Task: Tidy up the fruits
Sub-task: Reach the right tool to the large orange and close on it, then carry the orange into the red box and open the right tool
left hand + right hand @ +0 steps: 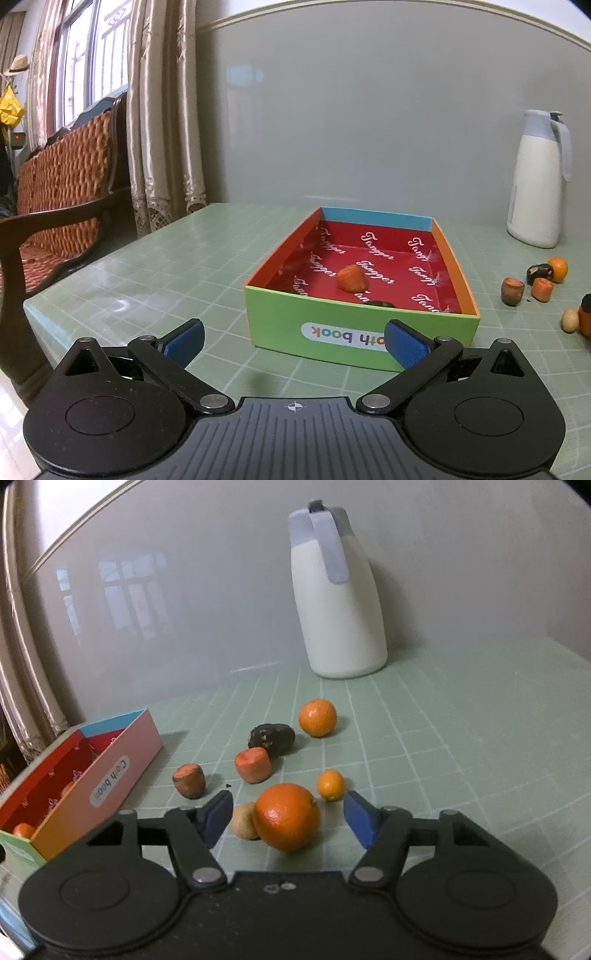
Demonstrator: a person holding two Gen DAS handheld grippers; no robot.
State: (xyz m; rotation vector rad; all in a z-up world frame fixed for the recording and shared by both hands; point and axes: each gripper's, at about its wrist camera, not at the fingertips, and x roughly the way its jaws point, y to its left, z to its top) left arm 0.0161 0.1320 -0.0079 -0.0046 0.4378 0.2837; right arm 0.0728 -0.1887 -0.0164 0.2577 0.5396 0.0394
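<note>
A colourful cardboard box with a red inside stands on the green table; it shows at the left of the right wrist view. An orange carrot piece and a dark item lie inside it. My left gripper is open and empty in front of the box. My right gripper is open around a large orange with a beige fruit beside it, jaws apart from both. Beyond lie a small orange, two carrot pieces, a dark fruit and a tangerine.
A white thermos jug stands at the back by the grey wall; it also shows in the left wrist view. A wooden bench and curtains stand left of the table. The table edge runs at the left.
</note>
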